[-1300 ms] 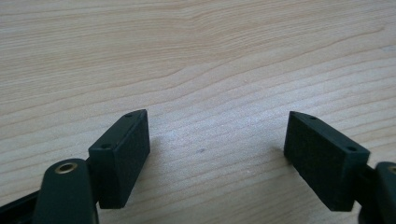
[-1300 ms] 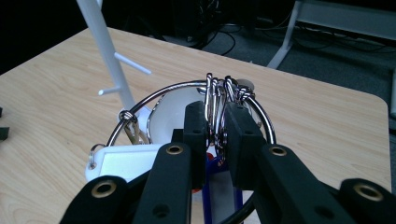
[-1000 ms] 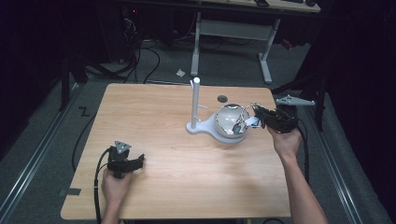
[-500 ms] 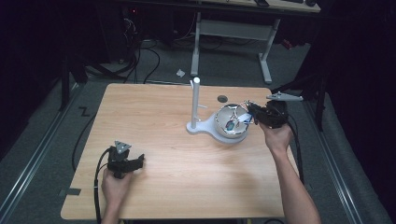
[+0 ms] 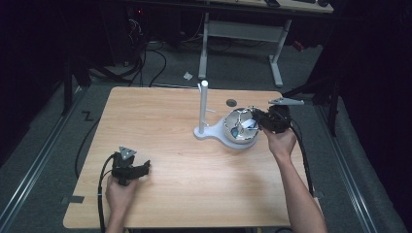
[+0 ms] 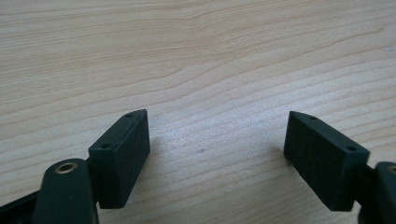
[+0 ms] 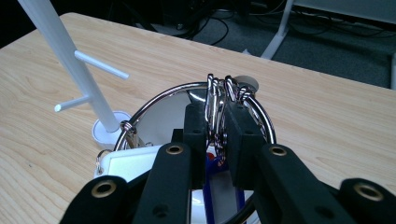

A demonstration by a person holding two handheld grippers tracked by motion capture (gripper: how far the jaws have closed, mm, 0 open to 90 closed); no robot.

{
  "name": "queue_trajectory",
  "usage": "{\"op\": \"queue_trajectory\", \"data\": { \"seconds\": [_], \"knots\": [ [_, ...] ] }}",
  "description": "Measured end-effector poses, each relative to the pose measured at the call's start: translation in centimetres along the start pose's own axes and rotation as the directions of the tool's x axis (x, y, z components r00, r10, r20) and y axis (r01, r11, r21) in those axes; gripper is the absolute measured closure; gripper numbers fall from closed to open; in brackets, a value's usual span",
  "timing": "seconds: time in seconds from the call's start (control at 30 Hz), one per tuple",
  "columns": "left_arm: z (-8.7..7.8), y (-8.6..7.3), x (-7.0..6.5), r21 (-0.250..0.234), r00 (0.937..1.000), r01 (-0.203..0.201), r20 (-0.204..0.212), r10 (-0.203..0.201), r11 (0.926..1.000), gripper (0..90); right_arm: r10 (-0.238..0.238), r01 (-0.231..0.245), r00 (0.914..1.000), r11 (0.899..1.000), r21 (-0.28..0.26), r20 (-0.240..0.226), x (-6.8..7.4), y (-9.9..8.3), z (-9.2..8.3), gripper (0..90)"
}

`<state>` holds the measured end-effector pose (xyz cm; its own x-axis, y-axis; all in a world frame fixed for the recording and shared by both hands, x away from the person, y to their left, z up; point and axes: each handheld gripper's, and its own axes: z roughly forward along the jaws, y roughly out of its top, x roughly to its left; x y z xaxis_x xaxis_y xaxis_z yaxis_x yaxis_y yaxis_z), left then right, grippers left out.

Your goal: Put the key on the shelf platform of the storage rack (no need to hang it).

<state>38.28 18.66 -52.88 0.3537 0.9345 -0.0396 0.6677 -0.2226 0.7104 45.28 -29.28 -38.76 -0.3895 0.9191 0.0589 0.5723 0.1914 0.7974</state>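
One bunch of metal key rings [image 7: 218,100], pinched between the right gripper [image 7: 217,140] jaws above the steel bowl [image 5: 232,132] at right (tags below partly hidden). Left gripper [image 6: 217,154]: wide open, empty, near left.

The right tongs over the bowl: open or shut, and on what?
Shut: the right tongs pinch a metal key ring between their pads, above the bowl.

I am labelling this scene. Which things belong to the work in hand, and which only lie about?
In the work:
- silver metal key ring, in the right gripper
- shiny metal bowl
- white tagged keys
- white peg stand

Lying about:
- small dark round disc
- idle left gripper
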Motion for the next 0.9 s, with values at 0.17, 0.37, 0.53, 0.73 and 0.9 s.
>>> {"op": "queue_trajectory", "data": {
  "seconds": [0.17,0.37,0.53,0.73,0.9],
  "knots": [
    [0.0,0.0,0.0,0.000,1.0000,0.000,0.000,0.000,1.0000,23.0,0.003,-0.002,1.0000,1.000,0.010,-0.005,0.2,-0.2,0.7,80.1],
    [0.0,0.0,0.0,-0.001,1.0000,0.002,0.002,-0.002,1.0000,22.9,0.007,-0.007,1.0000,1.000,0.026,-0.003,0.4,-0.5,1.6,80.1],
    [0.0,0.0,0.0,0.000,1.0000,0.002,0.002,-0.002,1.0000,22.9,0.011,-0.011,0.9999,0.999,0.030,-0.005,0.5,-0.6,2.0,80.1],
    [0.0,0.0,0.1,0.000,1.0000,0.003,0.004,-0.003,1.0000,22.9,0.002,-0.002,1.0000,0.999,0.043,0.003,0.8,-1.0,2.5,80.1],
    [0.0,0.0,0.1,0.000,1.0000,0.003,0.004,-0.003,1.0000,22.9,-0.001,0.001,1.0000,0.999,0.054,0.005,0.8,-1.3,2.9,80.2]
  ]
}}
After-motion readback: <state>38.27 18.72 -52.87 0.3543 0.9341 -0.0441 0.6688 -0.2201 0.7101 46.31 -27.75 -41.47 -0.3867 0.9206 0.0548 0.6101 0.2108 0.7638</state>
